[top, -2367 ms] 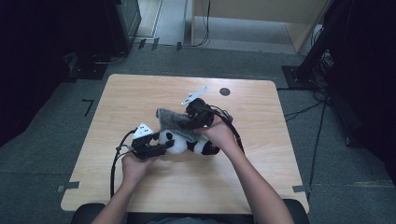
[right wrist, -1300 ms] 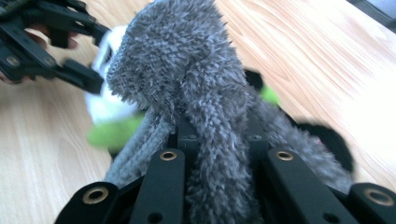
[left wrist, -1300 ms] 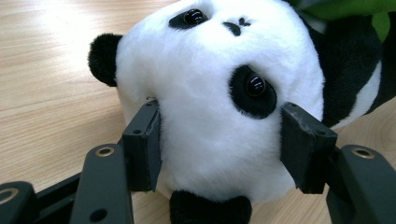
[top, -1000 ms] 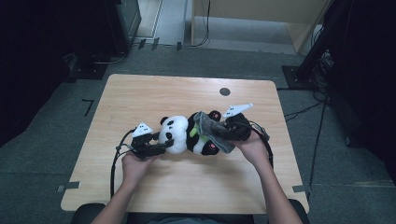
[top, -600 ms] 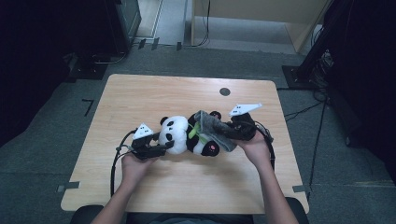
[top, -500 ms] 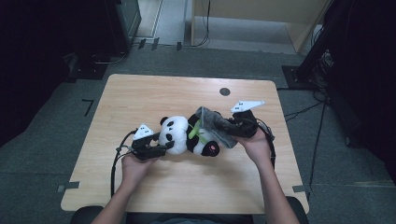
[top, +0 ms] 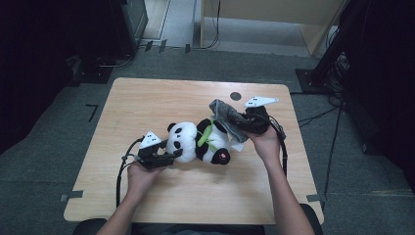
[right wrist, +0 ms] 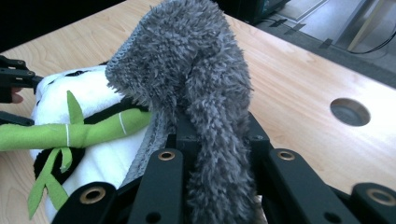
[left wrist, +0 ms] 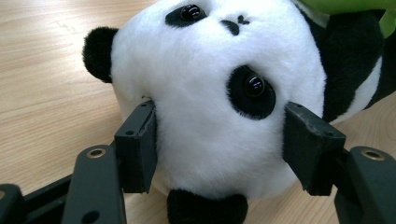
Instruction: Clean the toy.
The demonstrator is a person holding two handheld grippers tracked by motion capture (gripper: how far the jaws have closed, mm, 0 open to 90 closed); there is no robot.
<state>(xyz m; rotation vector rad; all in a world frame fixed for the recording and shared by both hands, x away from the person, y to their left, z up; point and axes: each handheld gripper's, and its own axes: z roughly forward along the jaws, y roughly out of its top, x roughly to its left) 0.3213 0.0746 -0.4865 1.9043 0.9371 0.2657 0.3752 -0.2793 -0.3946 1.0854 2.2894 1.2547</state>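
Plush panda (top: 198, 142): white and black soft toy, lying on its side near the middle of the wooden table (top: 147, 103), head toward the person's left, a green bamboo sprig (right wrist: 70, 133) of felt across its chest. In the left gripper view the face is turned up, both black eyes showing, one black ear resting by the tabletop.

Grey fleece cloth (top: 229, 117): shaggy, grey, draped over the panda's lower body and rising toward the right gripper; in the right gripper view it stands in a folded ridge between the jaws and hangs down over them.

Left gripper (top: 169, 157): held level at the panda's head. Jaws set on either side of the head, the pads (left wrist: 137, 147) against the white fur at both cheeks; the jaws have just been opening, with the head between them.

Right gripper (top: 244, 125): held just beyond the panda's feet, raised a little off the table. Jaws drawn close together, pinching the grey fleece cloth.

Table: light wood grain, with a round dark cable hole (top: 236, 96) near the far edge, well apart from the panda.

Surroundings: grey carpeted floor (top: 342, 161) around the table.
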